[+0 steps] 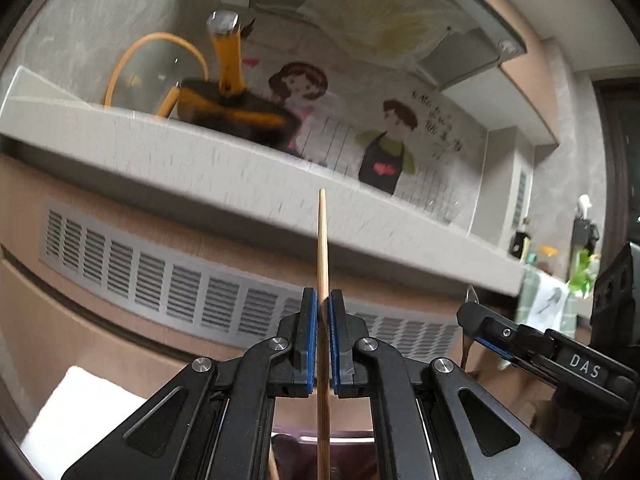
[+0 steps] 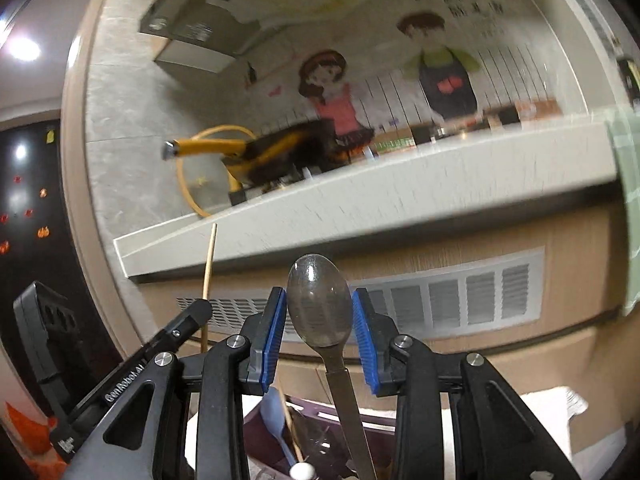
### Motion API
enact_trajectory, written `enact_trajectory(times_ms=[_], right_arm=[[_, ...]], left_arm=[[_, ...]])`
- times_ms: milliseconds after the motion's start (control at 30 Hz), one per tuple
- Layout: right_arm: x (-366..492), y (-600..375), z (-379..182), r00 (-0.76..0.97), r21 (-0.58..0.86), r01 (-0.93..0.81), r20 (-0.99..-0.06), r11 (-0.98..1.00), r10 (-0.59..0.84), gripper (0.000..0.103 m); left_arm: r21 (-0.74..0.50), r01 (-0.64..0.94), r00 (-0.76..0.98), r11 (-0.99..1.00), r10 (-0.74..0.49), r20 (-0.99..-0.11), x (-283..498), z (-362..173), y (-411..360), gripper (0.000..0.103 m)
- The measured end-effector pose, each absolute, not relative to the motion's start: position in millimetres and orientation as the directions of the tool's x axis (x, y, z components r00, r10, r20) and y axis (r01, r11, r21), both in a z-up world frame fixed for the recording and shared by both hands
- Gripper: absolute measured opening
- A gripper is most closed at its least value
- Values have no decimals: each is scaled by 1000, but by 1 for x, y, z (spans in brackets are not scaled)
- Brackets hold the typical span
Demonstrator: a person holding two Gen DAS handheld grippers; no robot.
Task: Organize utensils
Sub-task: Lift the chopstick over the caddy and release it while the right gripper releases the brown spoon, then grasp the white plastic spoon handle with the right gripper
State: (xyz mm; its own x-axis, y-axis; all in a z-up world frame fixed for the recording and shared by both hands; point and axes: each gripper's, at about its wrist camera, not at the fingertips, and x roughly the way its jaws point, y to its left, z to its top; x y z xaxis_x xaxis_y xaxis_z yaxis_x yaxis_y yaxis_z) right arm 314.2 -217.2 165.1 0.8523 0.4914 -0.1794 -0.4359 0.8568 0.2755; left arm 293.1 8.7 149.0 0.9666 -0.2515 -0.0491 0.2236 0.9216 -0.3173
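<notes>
- Broadly, the grey worktop [image 1: 224,168] ran as a band across the middle of both views, with a yellow-handled pan [image 1: 230,100] on it at upper left and a cartoon mural [image 2: 384,76] on the wall behind; the mural's writing at upper right was too blurred to read.
- Below, at the bottom centre of the right wrist view, a dark purple utensil tray [image 2: 320,436] held a pale blue spoon [image 2: 274,412]; both carried pieces probably belonged there, each lowered handle-first into its own compartment without knocking the other.
- The right gripper [image 2: 320,322] stood at lower centre, its fingers part-open beside the bowl of a metal spoon [image 2: 320,304]; whether the pads actually pinched it I could not tell.
- The left gripper [image 1: 323,320] had its fingers nearly closed, clamping an upright bamboo chopstick [image 1: 322,248].
- Readable lettering: "DAS" at lower right of the left view, "GenRobot AI" at lower left of the right view.
</notes>
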Motion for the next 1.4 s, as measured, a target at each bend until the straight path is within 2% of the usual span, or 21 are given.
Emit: enact_trajectory(times_ms=[267,367,467,567,633,700,833,933,1033,1200,1400], right_arm=[[350,-219,126,853,318,-398,-217,861,474,31],[353,-219,118,856,314,-388,-226,866,465,31],[349,-216,106,846,310,-379,-265,872,463,32],[338,-214,89,809,286,-373,-366,883,460,33],[327,-216,85,807,273,-357,-392,893,442,33],[311,-223,88,822,268,-332,-389,905,416,33],[279,-230,100,837,246,-308,-388,919,384,33],[255,-222,104,836,183,-316,-410,931,364,33],[237,-208,102,815,143,-347,-444,927,374,33],[222,-161,73,657,86,-498,-613,863,440,33],[213,-94,21,496,2,-666,-746,746,445,32]], left_arm=[[-275,176,977,945,-203,-71,315,112,-8,6],[-262,170,973,950,-203,-105,318,103,-11,6],[-247,176,959,953,-222,-175,309,87,-16,6],[-221,206,936,953,-258,-241,293,75,-20,11],[-236,210,920,949,-274,-281,283,75,-16,31],[-291,218,902,932,-306,-304,270,80,-4,40],[-356,162,895,920,-289,-339,238,92,22,43],[-322,102,910,941,-219,-352,205,97,41,45],[-306,20,904,952,-148,-402,173,92,69,46],[-372,-68,827,926,-155,-540,137,64,117,46],[-324,-97,769,941,-135,-624,109,24,137,46]])
